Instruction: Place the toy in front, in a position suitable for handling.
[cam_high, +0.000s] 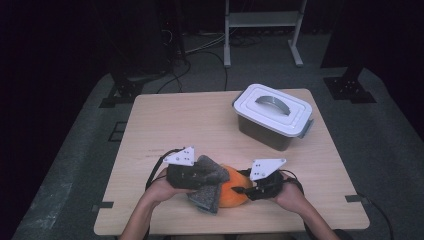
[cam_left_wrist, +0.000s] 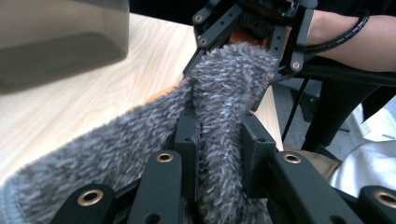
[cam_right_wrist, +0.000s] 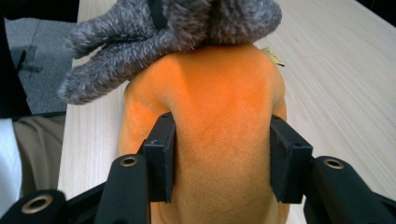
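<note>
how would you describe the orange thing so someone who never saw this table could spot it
Start at the light wooden table and go to its near edge, between the person's two hands. There lies a soft orange plush, far from the lidded white box. It is the one bright orange thing, with fuzzy grey fabric draped over its left end.

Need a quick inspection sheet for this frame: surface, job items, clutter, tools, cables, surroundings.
Surface: light wooden table, bare apart from the items below.
Job's things: orange plush toy with grey fuzzy part, at the near edge between the hands.
Clutter: lidded grey storage box with handle, far right of the table.
Grippers: left tool shut on the grey fuzzy part; right tool has its jaws pressed on the orange body.
Cables: black cable trails from the left tool; floor cables behind the table.
Surroundings: grey carpet, white frame, dark stand bases.
</note>
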